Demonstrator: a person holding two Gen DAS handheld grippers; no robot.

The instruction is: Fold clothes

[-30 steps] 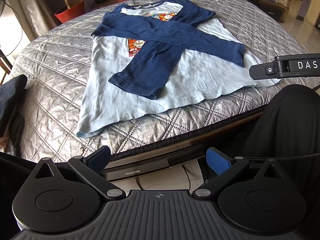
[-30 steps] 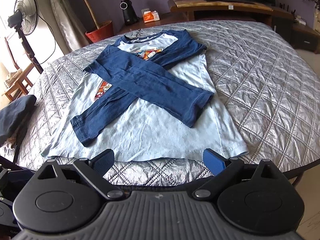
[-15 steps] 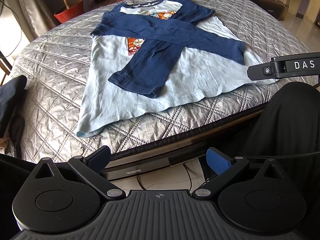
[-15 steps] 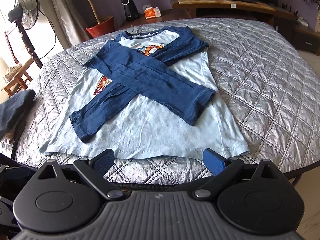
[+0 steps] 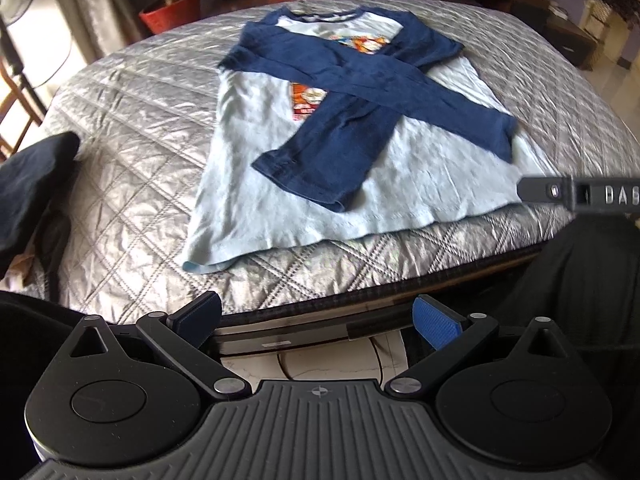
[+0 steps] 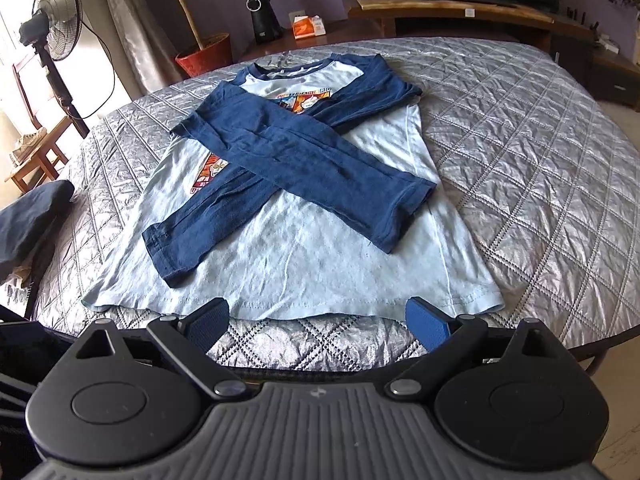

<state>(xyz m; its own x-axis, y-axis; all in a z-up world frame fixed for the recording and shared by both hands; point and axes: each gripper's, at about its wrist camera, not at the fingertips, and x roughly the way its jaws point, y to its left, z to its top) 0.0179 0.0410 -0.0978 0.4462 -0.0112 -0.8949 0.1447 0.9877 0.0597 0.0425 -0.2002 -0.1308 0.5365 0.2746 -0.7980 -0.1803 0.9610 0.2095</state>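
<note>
A light blue shirt (image 5: 400,176) (image 6: 320,256) with navy long sleeves lies flat on the quilted silver bed, collar at the far end. Both sleeves (image 6: 304,152) are crossed over its chest and partly cover an orange print. My left gripper (image 5: 318,316) is open and empty, below the bed's near edge, short of the hem's left corner. My right gripper (image 6: 318,318) is open and empty, its fingertips just at the hem's near edge. In the left wrist view, part of the right gripper (image 5: 580,194) shows at the far right by the hem's right corner.
The silver bed cover (image 6: 520,140) spreads wide to the right. A dark folded garment (image 6: 28,224) lies at the bed's left edge. Behind stand a fan (image 6: 52,20), a red plant pot (image 6: 206,54) and a wooden bench (image 6: 460,12). A person's dark-clothed leg (image 5: 580,280) is at the right.
Both grippers have moved closer to the shirt's hem, and the left view has shifted so the shirt sits more to the right. Both stay open; the shirt has not moved.
</note>
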